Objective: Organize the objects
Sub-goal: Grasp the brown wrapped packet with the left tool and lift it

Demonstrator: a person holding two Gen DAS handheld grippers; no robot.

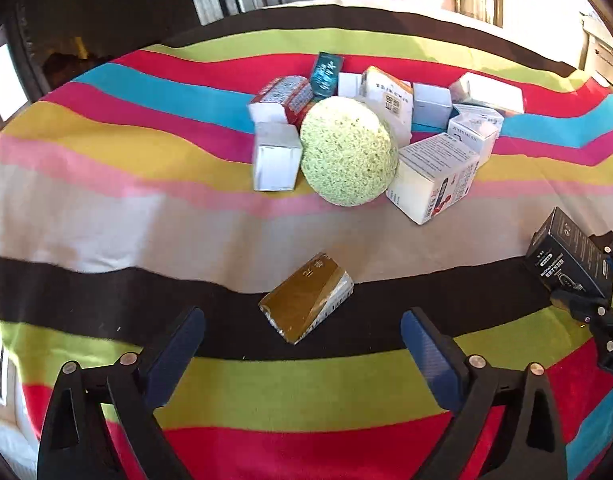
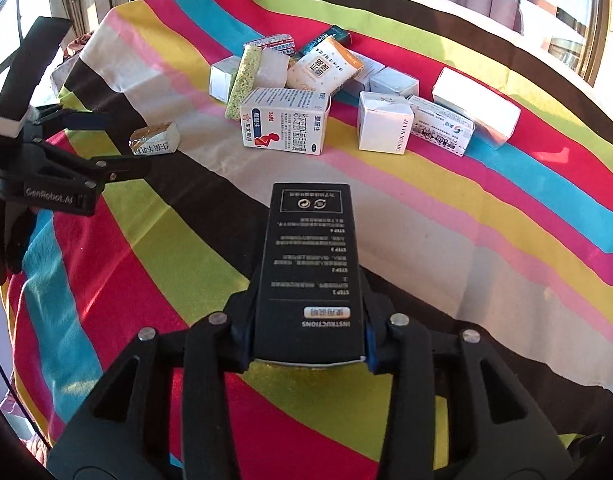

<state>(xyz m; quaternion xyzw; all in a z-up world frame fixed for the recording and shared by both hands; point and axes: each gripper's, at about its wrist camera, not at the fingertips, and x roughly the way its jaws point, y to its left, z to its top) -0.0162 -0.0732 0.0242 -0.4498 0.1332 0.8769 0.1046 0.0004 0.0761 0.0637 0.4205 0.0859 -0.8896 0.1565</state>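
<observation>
My left claw is spread wide, and nothing is pinched in it. The gold packet lies flat on the black stripe of the striped cloth that covers the table. It sits just ahead of my left claw, right in the middle of the gap between the two fingers. Its long side runs on a slant, from near-left up to far-right, so it does not line up with my fingers. I think I need to turn my wrist a bit before I squeeze, or the packet may twist away. My left claw is much nearer to this packet than my right claw is.

Farther back, well apart from the packet, is the heap. A green sponge ball leans in the middle of it, touching a small white box on its left and a bigger white box with red print on its right. More boxes crowd behind them.

Over on the right, my right claw is pinching a black box by its near end. The box sticks straight out ahead of the claw, held up over the cloth. I think it needs a free spot to go down next.
</observation>
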